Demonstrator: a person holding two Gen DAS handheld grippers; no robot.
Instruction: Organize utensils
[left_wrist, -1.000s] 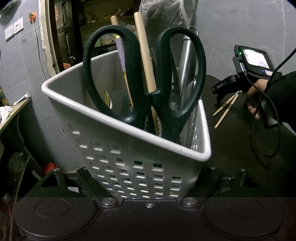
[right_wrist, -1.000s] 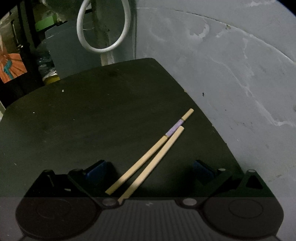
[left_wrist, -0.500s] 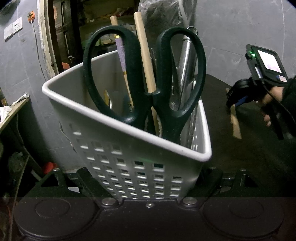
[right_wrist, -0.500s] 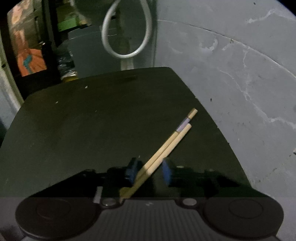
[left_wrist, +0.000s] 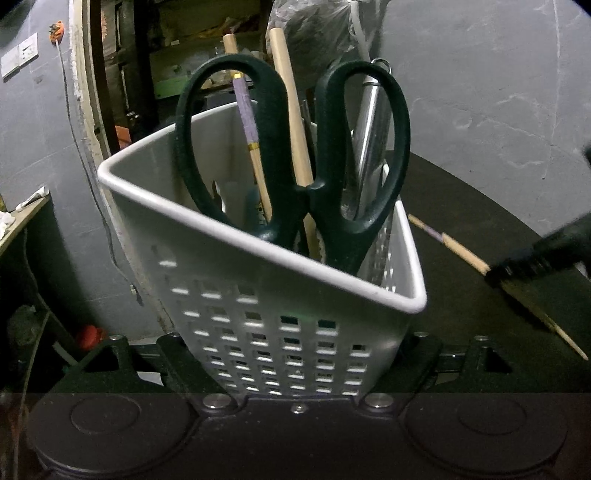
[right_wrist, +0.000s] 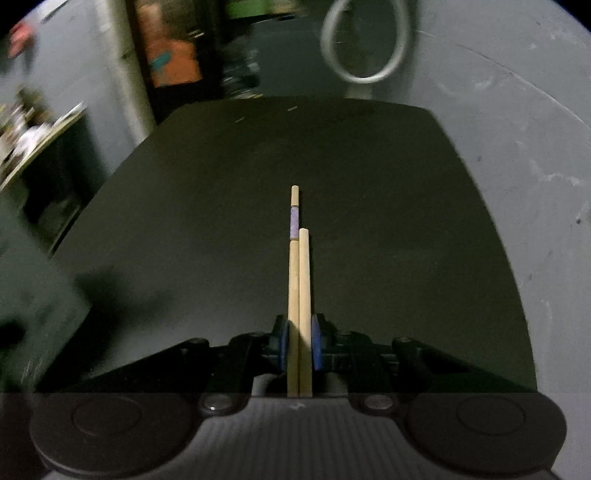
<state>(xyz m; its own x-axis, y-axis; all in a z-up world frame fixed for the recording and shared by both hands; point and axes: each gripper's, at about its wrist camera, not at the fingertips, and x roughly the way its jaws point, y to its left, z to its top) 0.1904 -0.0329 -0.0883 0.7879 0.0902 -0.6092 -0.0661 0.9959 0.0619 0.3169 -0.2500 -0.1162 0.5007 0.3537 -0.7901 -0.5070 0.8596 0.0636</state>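
Note:
A white perforated basket (left_wrist: 258, 314) fills the left wrist view, tilted, with my left gripper (left_wrist: 295, 343) shut on its sides and its jaws still closing. In it stand dark green scissors (left_wrist: 295, 147), a purple-banded chopstick (left_wrist: 245, 110), a wooden handle (left_wrist: 291, 110) and a metal utensil (left_wrist: 369, 129). My right gripper (right_wrist: 300, 343) is closing on two wooden chopsticks (right_wrist: 299, 277), its blue pads (right_wrist: 316, 343) pressed against them above the dark table (right_wrist: 221, 184). The left wrist view shows those chopsticks (left_wrist: 461, 253) held just right of the basket by the blurred right gripper (left_wrist: 535, 262).
A grey wall (right_wrist: 517, 129) runs behind and to the right of the table, with a white ring (right_wrist: 365, 48) hanging on it. At the left are a shelf edge (left_wrist: 26, 210) and a doorway with clutter (left_wrist: 147, 55).
My right gripper shut on the two chopsticks, lifted them and rolled so they point straight ahead. It swung closer to the basket. The left gripper and basket stayed put.

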